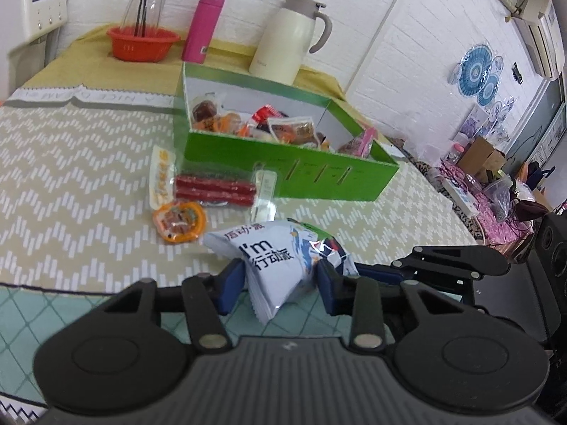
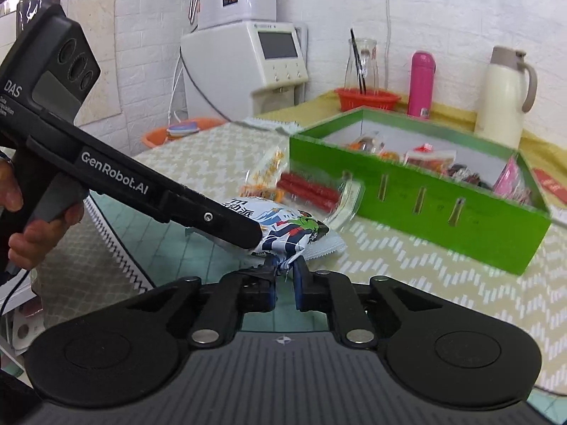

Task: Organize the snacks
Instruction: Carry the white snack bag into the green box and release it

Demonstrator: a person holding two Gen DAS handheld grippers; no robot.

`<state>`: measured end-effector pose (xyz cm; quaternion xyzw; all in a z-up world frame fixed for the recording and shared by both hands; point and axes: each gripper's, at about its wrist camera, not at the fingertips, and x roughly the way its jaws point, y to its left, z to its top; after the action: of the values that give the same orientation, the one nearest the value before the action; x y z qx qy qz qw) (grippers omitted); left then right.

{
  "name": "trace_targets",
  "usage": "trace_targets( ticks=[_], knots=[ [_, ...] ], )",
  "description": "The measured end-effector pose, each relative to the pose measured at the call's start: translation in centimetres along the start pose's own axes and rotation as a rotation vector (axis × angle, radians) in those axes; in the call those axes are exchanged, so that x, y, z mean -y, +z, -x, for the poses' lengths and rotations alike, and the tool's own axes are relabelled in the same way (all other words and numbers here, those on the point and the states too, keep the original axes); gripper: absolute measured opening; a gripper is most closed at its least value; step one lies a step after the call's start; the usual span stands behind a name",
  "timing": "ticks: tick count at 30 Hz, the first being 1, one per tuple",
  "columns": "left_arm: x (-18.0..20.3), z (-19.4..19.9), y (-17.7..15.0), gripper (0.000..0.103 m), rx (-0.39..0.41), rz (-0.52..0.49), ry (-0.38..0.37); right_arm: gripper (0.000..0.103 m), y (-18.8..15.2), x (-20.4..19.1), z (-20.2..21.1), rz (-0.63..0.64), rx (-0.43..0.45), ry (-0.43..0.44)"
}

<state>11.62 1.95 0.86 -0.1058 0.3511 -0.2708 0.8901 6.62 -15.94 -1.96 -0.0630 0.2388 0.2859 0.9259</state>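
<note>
At the bottom centre of both views you have the blue-and-white snack bag [image 1: 280, 262]: your left gripper [image 1: 281, 279] clamps its body, your right gripper [image 2: 285, 276] pinches one crumpled corner, jaws narrow. Upper middle, the green box [image 1: 283, 163] already holds many packets. Judging by that, you're partway through; the red sausage pack [image 1: 214, 187], yellow packet [image 1: 162, 177] and orange packet [image 1: 180, 221] lie on the tablecloth [image 1: 71, 163] just in front of the box. Only the right view shows your hand [image 2: 35, 226] on the left tool's handle.

loose snacks [image 1: 212, 188] block path to green box [image 1: 283, 163].
</note>
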Motion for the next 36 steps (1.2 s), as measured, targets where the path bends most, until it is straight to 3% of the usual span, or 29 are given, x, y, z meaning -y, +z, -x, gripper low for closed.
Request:
trace_targets(
  ticks=[7, 15, 21, 32, 34, 35, 36],
  knots=[
    [1.5, 0.9, 4.5, 0.036, 0.113, -0.055, -0.009, 0.018, 3.5, 1.6, 1.1, 0.011, 0.117, -0.057],
    [0.6, -2.3, 10.3, 0.035, 0.168, -0.044, -0.026, 0.018, 6.9, 5.1, -1.0, -0.021, 0.189, -0.144],
    [-1.1, -6.8, 13.5, 0.036, 0.146, -0.003, -0.041, 0.018, 8.0, 7.9, -4.0, -0.070, 0.176, -0.182],
    [-4.1, -14.6, 16.3, 0.035, 0.085, 0.007, -0.034, 0.022, 8.5, 12.2, -9.9, -0.115, 0.082, -0.243],
    [-4.8, -15.4, 16.6, 0.056, 0.082, 0.032, -0.023, 0.041, 8.5, 12.3, -10.8, -0.090, 0.059, -0.272],
    [-5.1, -15.4, 16.5, 0.077, 0.092, 0.055, -0.014, 0.048, 8.4, 12.2, -10.9, -0.078, 0.059, -0.280],
    [-5.2, -15.3, 16.5, 0.087, 0.113, 0.065, -0.004, 0.067, 8.3, 12.2, -10.9, -0.065, 0.063, -0.279]
  ],
)
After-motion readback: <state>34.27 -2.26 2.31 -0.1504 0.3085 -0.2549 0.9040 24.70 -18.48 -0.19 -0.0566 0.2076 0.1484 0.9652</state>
